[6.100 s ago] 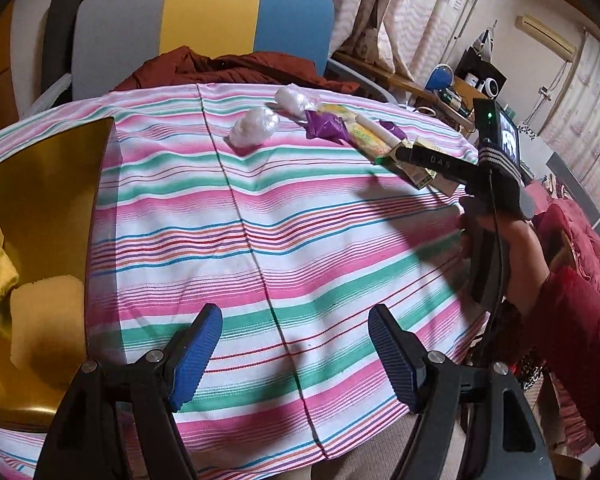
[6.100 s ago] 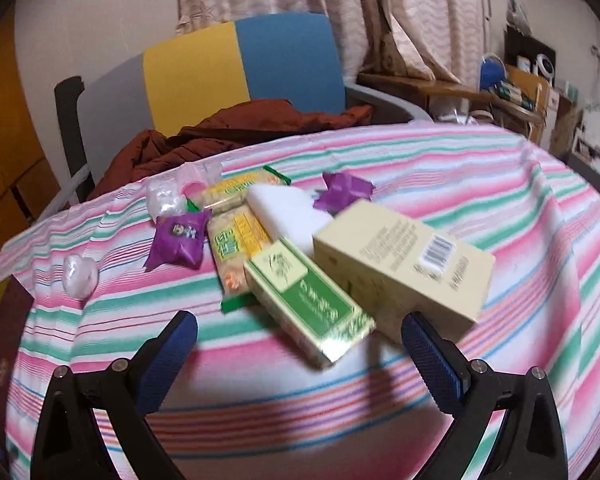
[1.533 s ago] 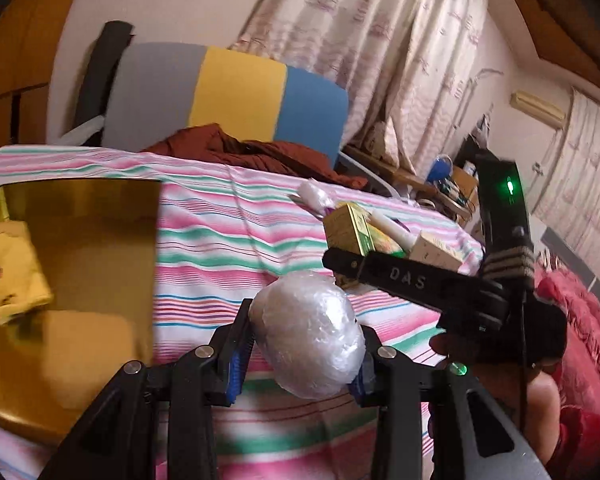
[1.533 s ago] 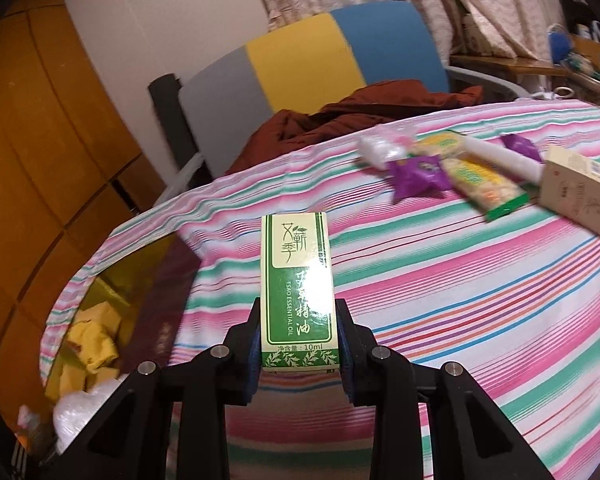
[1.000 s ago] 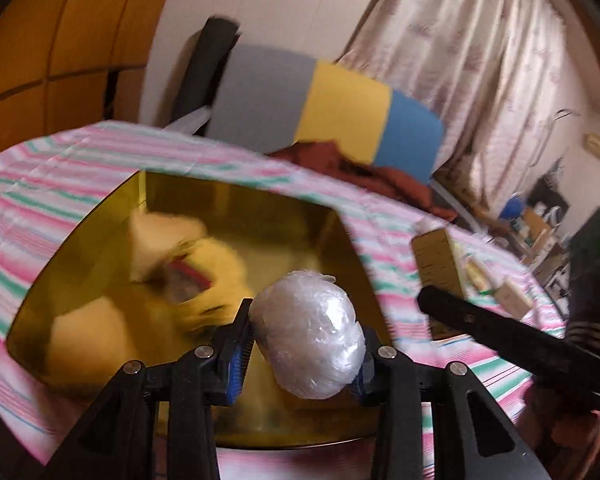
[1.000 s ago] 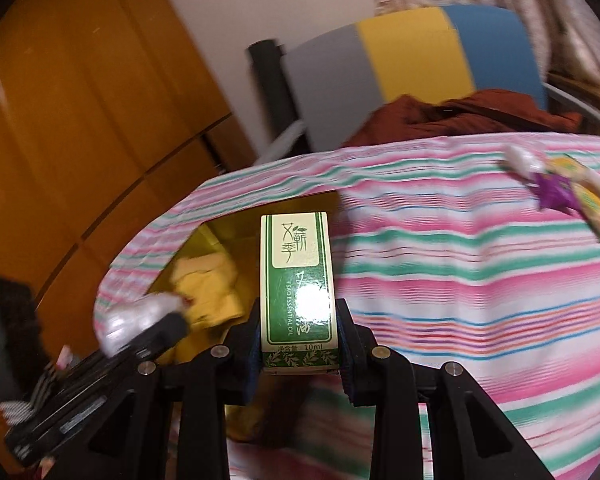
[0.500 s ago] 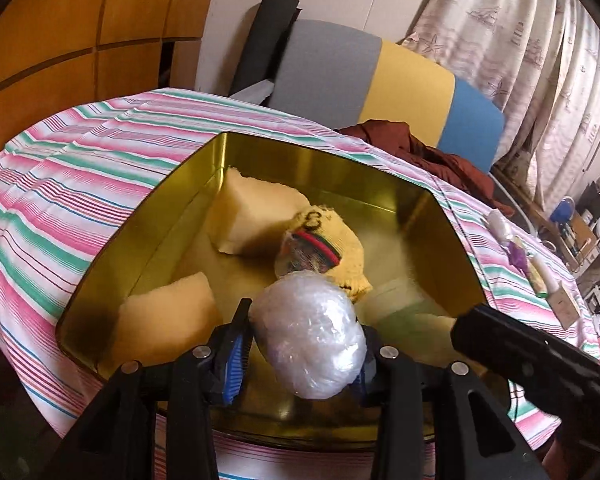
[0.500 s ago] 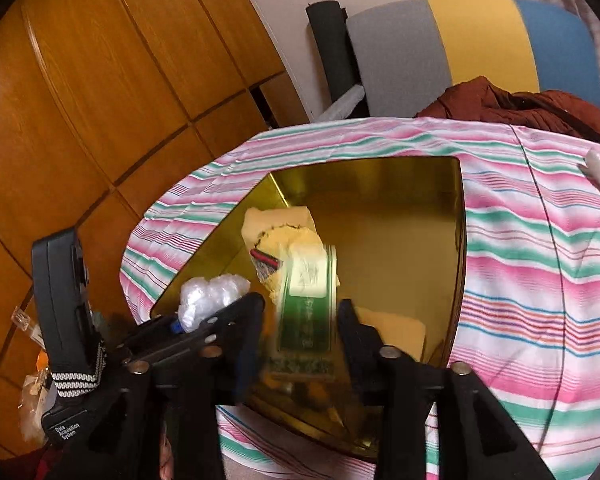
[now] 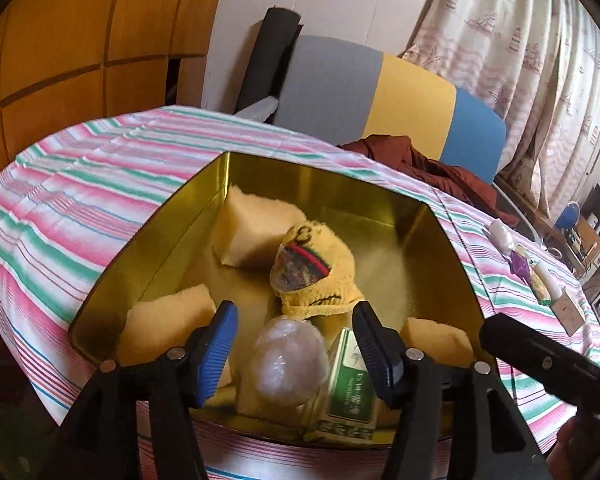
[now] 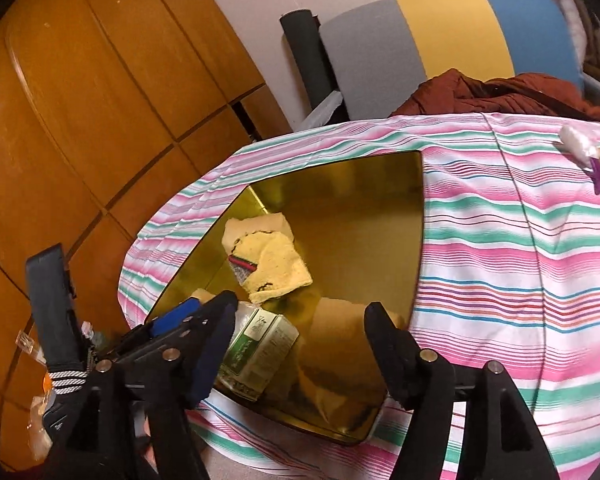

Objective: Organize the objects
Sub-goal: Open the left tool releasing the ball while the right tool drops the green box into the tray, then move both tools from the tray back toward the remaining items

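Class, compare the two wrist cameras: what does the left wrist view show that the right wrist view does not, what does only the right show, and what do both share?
Only the left wrist view shows the clear-wrapped ball lying in the tin between the open jaws of the left gripper.

Only the right wrist view shows the right gripper with its jaws open over the tin, nothing between them.

Both show the gold tin, the green box lying inside, and the yellow cloth.

The far half of the gold tin (image 10: 364,216) lay bare; its near corner was crowded by 2 sponges (image 9: 168,320), a box (image 9: 350,384) and a wrapped ball (image 9: 286,360).
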